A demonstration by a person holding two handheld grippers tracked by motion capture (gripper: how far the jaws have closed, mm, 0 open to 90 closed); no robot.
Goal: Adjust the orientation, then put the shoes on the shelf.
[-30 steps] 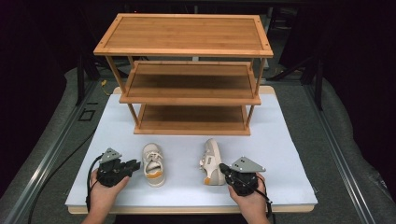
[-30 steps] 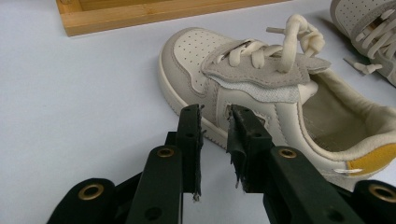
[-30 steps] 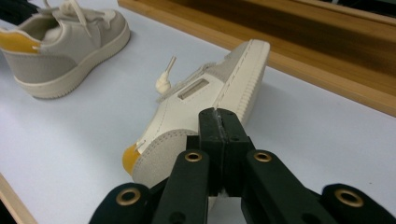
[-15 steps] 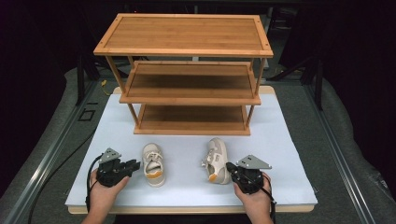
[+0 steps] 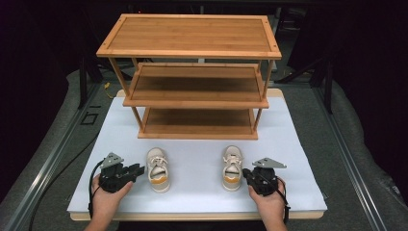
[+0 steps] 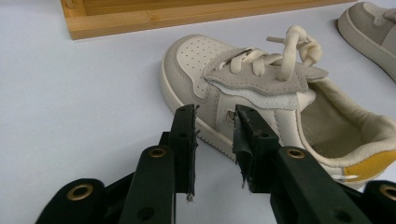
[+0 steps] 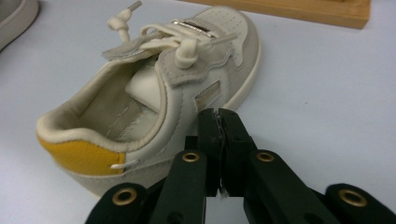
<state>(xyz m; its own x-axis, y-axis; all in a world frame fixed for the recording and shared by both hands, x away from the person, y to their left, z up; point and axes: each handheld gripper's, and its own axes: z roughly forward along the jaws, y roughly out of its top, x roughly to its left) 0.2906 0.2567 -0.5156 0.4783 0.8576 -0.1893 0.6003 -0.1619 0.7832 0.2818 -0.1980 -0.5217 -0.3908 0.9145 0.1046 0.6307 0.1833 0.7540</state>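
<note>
Two shoes apart, mid-mat

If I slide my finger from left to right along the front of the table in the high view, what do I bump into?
Left tool → left shoe → right shoe → right tool, all on the white mat.

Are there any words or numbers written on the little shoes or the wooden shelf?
No readable words, numbers or signs anywhere.
Left cream-and-grey shoe with a yellow heel patch: no text shows.
Right cream-and-grey shoe with a yellow heel patch: a small shiny bar on its laces, too small to tell whether it bears lettering.
Three-tier bamboo shelf rack: plain wood, no label.
</note>
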